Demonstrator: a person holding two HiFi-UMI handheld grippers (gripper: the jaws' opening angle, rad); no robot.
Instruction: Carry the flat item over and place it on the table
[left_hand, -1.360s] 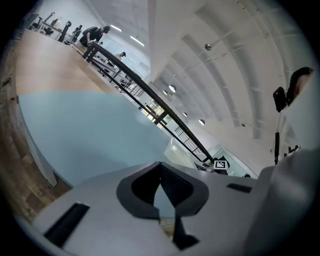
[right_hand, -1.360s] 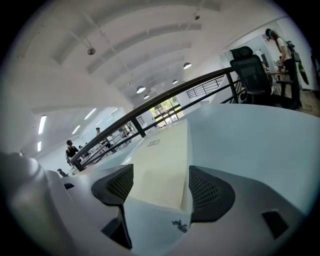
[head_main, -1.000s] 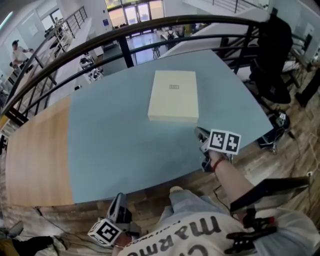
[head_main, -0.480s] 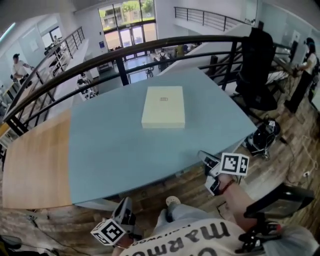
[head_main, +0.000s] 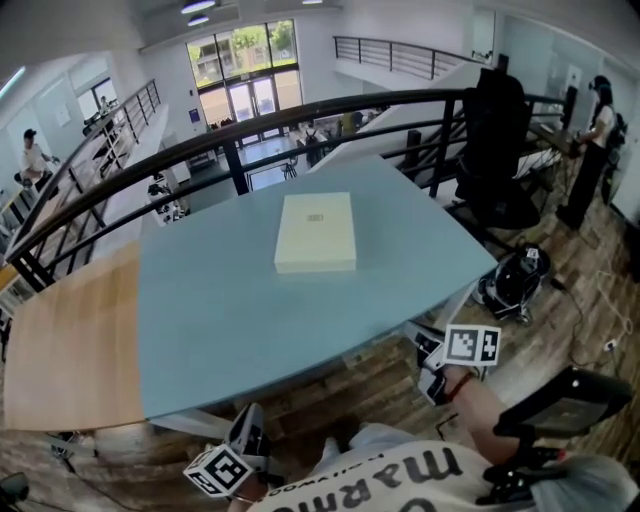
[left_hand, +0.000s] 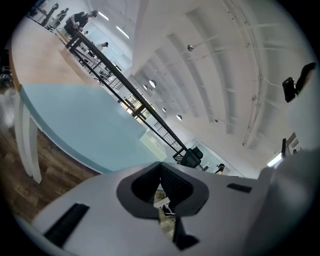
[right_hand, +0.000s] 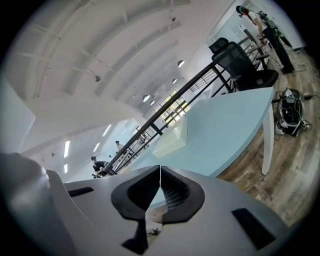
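Observation:
A flat cream box (head_main: 315, 232) lies on the blue table (head_main: 220, 310), near its far side. Both grippers hang off the table's near edge, well short of the box. My right gripper (head_main: 426, 360) is low at the right, over the wooden floor, shut and empty. My left gripper (head_main: 251, 428) is close to the person's body at the bottom, also shut with nothing in it. The right gripper view has the shut jaws (right_hand: 160, 177) aimed up at the box (right_hand: 172, 140) across the tabletop. In the left gripper view the closed jaws (left_hand: 160, 172) face the table from below its edge.
A black railing (head_main: 330, 110) curves behind the table. A black office chair (head_main: 495, 150) stands at the right with a dark bag (head_main: 515, 280) on the floor below it. The table's left part is bare wood (head_main: 70, 340). A black stand (head_main: 560, 400) sits by the person's right side.
The view has drawn back from the table, so the box looks farther away. My right gripper has come off the table's edge toward the body and now hangs over the floor.

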